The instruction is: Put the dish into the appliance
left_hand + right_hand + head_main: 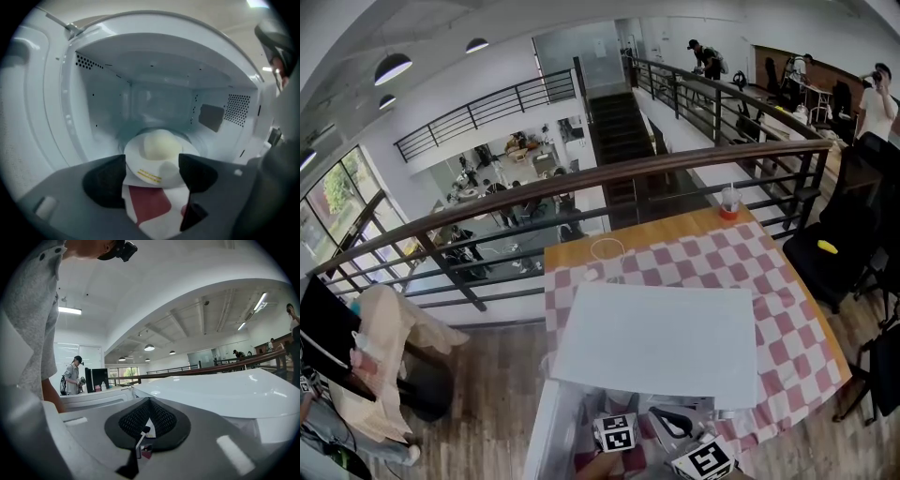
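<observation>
The white round plate [140, 164] carrying a pale yellow dome-shaped bun [159, 144] sits on the floor of the open white microwave oven [93, 103], at the lower centre of the left gripper view. The left claw [152, 171] is released: its two dark jaws stand apart on either side of the plate's near edge, not pressing it. Red-and-white checkered cloth shows in the gap below the plate.

In the head view the microwave's flat white top fills the lower middle of the frame, standing on the tabletop [769, 281] under that checkered cloth. The right claw [145, 427] is clenched, its dark ribbed pads meeting, with the oven's white top behind it.
</observation>
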